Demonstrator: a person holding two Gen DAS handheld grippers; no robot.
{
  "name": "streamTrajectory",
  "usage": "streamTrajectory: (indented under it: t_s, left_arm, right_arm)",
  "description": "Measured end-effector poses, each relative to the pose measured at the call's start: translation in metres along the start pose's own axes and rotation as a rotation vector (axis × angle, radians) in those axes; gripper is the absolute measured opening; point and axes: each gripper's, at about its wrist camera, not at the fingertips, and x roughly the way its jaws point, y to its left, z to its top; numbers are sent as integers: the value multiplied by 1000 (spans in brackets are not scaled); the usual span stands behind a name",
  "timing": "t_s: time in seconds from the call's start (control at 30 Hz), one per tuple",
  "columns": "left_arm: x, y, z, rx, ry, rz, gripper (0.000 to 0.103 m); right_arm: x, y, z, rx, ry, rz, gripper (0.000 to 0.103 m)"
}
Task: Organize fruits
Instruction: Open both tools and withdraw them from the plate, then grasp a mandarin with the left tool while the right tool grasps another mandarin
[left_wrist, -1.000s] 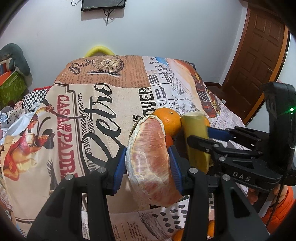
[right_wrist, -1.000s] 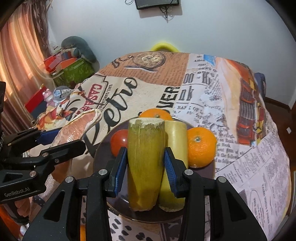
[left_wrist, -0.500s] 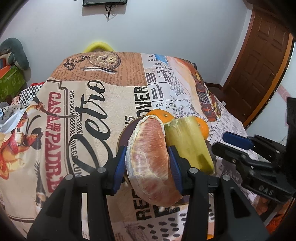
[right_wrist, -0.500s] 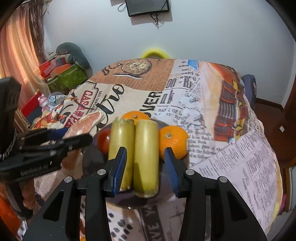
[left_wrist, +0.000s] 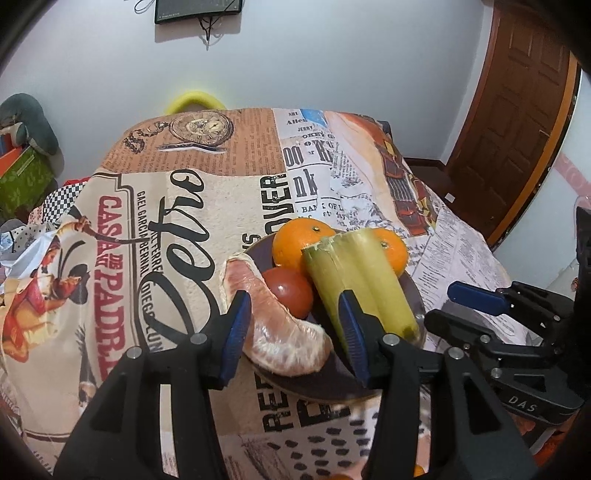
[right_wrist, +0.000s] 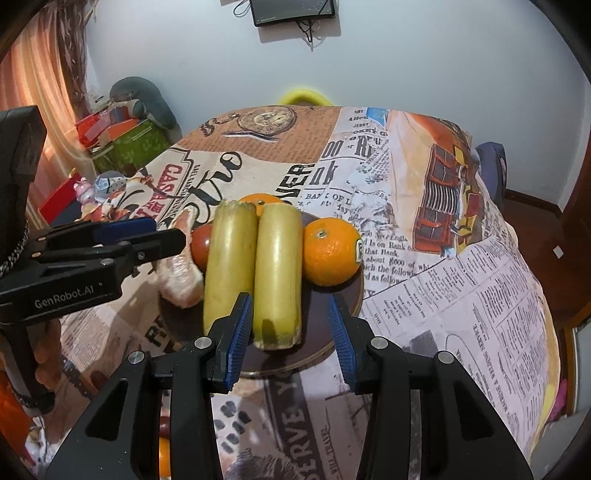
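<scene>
A dark plate (left_wrist: 332, 391) (right_wrist: 325, 350) holds two oranges (left_wrist: 299, 243) (right_wrist: 330, 251), a tomato (left_wrist: 290, 291) (right_wrist: 201, 240) and two yellow-green sugarcane pieces (left_wrist: 362, 280) (right_wrist: 279, 266) lying side by side. A peeled pink pomelo segment (left_wrist: 280, 332) (right_wrist: 177, 273) rests on the plate's left rim. My left gripper (left_wrist: 293, 332) (right_wrist: 166, 232) straddles the segment and its jaws are opening; the right pad stands clear of it. Just behind the near end of the right cane piece, my right gripper (right_wrist: 290, 332) (left_wrist: 443, 304) is open, with a gap on its right side.
A newspaper-print cloth (left_wrist: 207, 206) covers the table, which drops off at the right toward a wooden door (left_wrist: 517, 110). A yellow chair back (right_wrist: 303, 96) shows behind the far edge. Boxes and cushions (right_wrist: 125, 136) pile up at the left. More orange fruit (right_wrist: 164, 458) lies below the near edge.
The left gripper lowered the pomelo segment onto the plate's rim and loosened its jaws. The right gripper laid its cane piece beside the other and drew back from it.
</scene>
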Motion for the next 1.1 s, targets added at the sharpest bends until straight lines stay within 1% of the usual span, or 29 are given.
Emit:
streamTrajectory:
  t_s: [0.33,0.37,0.43,0.5,0.57,0.7,0.73,0.8,0.83,0.87,1.1]
  left_arm:
    - [-50,1,-21,29,-15,24,49]
    - [-57,1,-25,34,-18,28,49]
    - [-66,1,-30,41,-22,33,49]
    - [-79,1,-37,43,-28,34,49]
    - [-89,1,-43,37,-33,29,54]
    - [-106,1,-57,37,-36,27,56]
    - [-108,1,-60,37,-33,26,56]
    - [-112,2,-68,30,-19,21,60]
    - [-113,2,-70,27,-15,20,64]
    - [-114,2,-75,23,-9,19,64]
    - [-113,3,-98,17,31,12,64]
  right_arm:
    - [-33,23,-14,-27,-10,-3,39]
    - [-36,25,-16,-28,-11,-3,40]
    - [-44,30,-19,-29,-23,-10,48]
    - [-52,35,-23,-32,-32,-17,50]
    - [-59,40,-27,-36,-33,-14,51]
    - [-65,49,-35,-43,-24,-12,52]
    - [-66,51,-37,-43,-18,-9,56]
    - [-67,56,-42,-43,-7,-1,61]
    - [-68,57,-44,-44,-4,4,62]
    - [-67,59,-46,-46,2,9,62]
    - [-54,66,-66,-39,64,28,62]
